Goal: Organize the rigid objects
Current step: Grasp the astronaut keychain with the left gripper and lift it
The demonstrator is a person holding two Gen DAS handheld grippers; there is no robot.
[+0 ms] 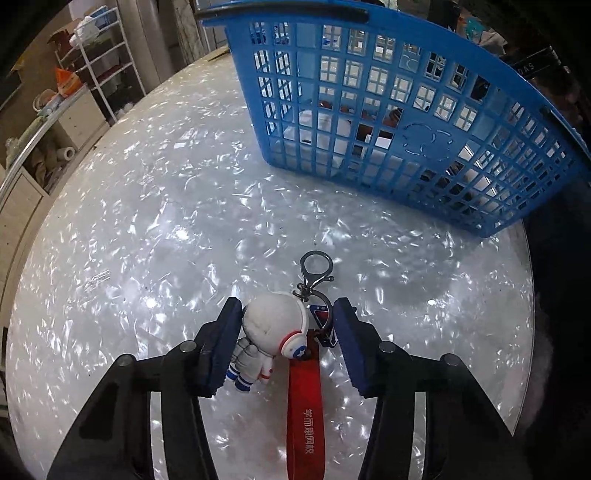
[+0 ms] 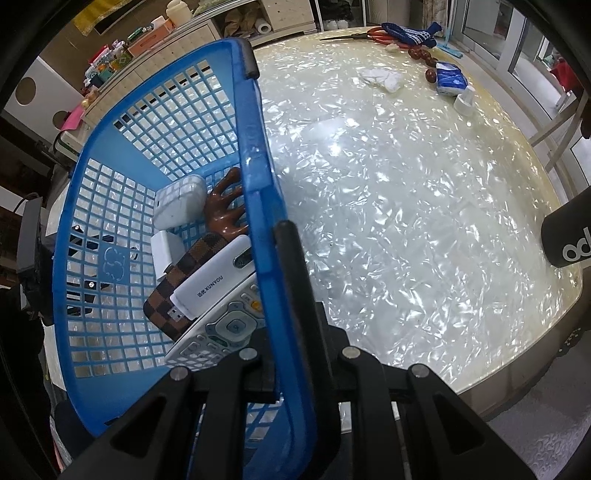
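Observation:
A white astronaut keychain (image 1: 271, 334) with a red strap (image 1: 306, 417) and a metal clasp (image 1: 314, 271) lies on the pearly table (image 1: 147, 240). My left gripper (image 1: 288, 314) is open, its blue pads on either side of the astronaut, the left pad touching it. The blue mesh basket (image 1: 388, 122) stands tilted behind. My right gripper (image 2: 291, 314) is shut on the basket's rim (image 2: 258, 177). Inside the basket lie a white power bank (image 2: 212, 277), a checkered wallet (image 2: 173, 291), a remote (image 2: 214, 332), a white charger (image 2: 179, 201) and a brown hand-shaped piece (image 2: 225, 210).
On the far side of the table sit scissors with red handles (image 2: 369, 35), a blue knitted item (image 2: 410, 35), a white cloth (image 2: 382, 78), a tissue pack (image 2: 450, 79) and a small white bottle (image 2: 464, 99). Shelves (image 1: 99, 62) stand beyond the table's left edge.

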